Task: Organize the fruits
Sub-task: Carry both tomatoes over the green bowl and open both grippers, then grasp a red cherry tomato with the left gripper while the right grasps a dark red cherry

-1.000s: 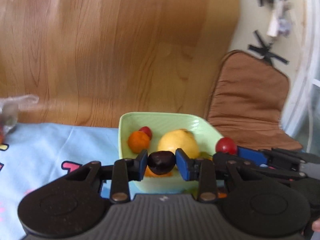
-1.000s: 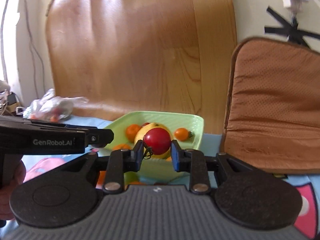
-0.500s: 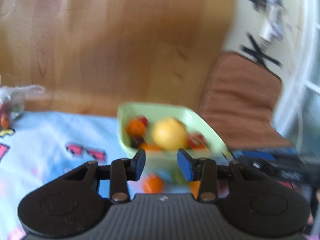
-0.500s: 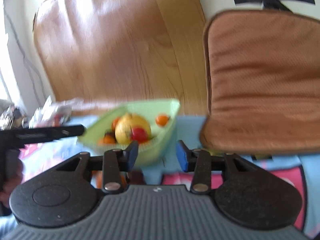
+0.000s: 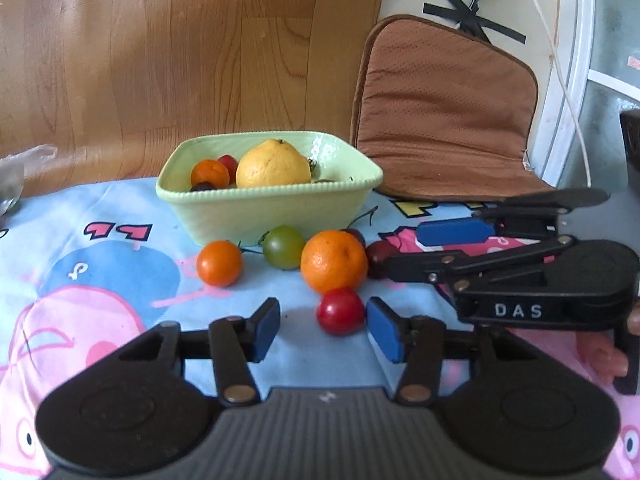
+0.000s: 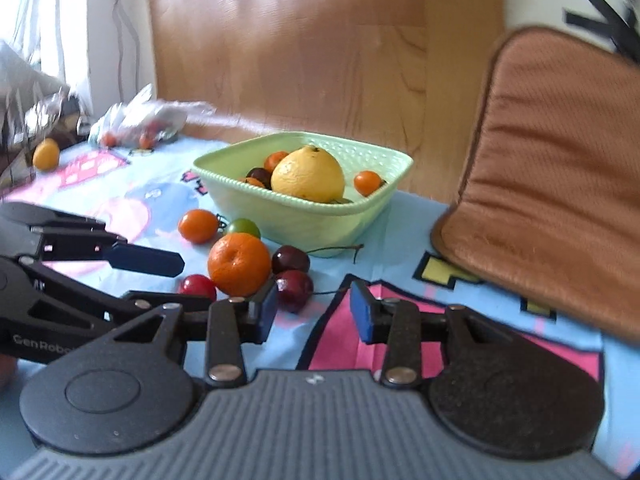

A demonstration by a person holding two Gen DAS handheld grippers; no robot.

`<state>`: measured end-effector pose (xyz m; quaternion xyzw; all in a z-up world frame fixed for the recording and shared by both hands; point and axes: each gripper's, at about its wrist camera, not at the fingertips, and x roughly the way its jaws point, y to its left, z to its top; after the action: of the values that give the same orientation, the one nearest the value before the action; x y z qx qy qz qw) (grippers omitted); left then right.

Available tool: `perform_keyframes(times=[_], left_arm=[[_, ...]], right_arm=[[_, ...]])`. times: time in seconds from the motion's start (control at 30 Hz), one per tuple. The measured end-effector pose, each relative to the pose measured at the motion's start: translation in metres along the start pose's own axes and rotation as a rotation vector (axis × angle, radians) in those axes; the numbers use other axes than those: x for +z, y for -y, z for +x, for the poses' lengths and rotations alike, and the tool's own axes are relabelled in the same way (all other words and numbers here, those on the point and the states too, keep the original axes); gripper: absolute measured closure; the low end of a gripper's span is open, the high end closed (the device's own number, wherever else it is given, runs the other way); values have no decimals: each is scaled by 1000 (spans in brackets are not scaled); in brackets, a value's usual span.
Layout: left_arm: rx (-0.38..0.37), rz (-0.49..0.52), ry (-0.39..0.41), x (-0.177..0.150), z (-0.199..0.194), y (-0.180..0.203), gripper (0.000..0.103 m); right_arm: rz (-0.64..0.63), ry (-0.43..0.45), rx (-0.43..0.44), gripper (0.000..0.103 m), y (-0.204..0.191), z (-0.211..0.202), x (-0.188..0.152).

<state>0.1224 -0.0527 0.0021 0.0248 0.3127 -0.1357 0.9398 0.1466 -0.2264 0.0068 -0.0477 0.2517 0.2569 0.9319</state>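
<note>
Fruit lies scattered on my counter [image 5: 100, 264] with its cartoon cloth, in front of the green bowl [image 5: 264, 204]. The bowl holds a big yellow citrus [image 5: 274, 166], a small orange fruit [image 5: 210, 172] and some dark and red small ones. My left tool [image 5: 323, 330] hangs low over the cloth with its jaws partly apart, having just been opening further; a red tomato [image 5: 340, 311] sits on the cloth between the blue pads, close to the right-hand pad, and I cannot tell whether it touches it. Just behind the tomato rests a mandarin [image 5: 334, 261], with a green tomato [image 5: 284, 247] and an orange tomato [image 5: 219, 263] off to its left. My right tool [image 6: 313, 313] is also partly open after widening, and holds nothing. A dark cherry [image 6: 294, 290] lies just beyond its left pad, with a second cherry [image 6: 291, 259] behind it, next to the mandarin. A brown cushion [image 6: 560, 176] leans at the back right.
</note>
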Motion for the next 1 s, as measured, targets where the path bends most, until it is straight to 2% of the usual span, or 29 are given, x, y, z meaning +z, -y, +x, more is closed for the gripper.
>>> perform_keyframes(times=[0.07,0.1,0.13,0.17,0.2,0.23,0.47,0.67,0.9,1.0], left_arm=[[-10,-6,11,1,0,-1,66],[-15,-10,8,1,2,-2,75],[-11,-14,7,1,3,-2,76],[-15,-19,9,1,3,-4,77],[-16,-24,10,0,2,-4,77],[-13,-28,10,-2,0,-5,77],[-39,-51,14,-26,-35,-6,77],[-30,6,38,-61,-79,2,77],[-32,13,44,-86,-111,5,77],[-26,12,50,-94,-116,6,76]], right_arm=[[-34,-14,3,60,-2,7,1],[-49,-20,6,61,-3,11,2],[-62,-26,8,61,-4,15,2],[-72,-37,7,62,-5,19,3],[-72,-36,8,73,-5,19,4],[-71,-31,13,76,-6,17,4],[-46,-35,20,76,-37,-14,-13],[-32,-20,70,76,-82,-55,-38],[-70,27,23,76,-132,-91,-64],[-63,21,34,75,-144,-94,-72]])
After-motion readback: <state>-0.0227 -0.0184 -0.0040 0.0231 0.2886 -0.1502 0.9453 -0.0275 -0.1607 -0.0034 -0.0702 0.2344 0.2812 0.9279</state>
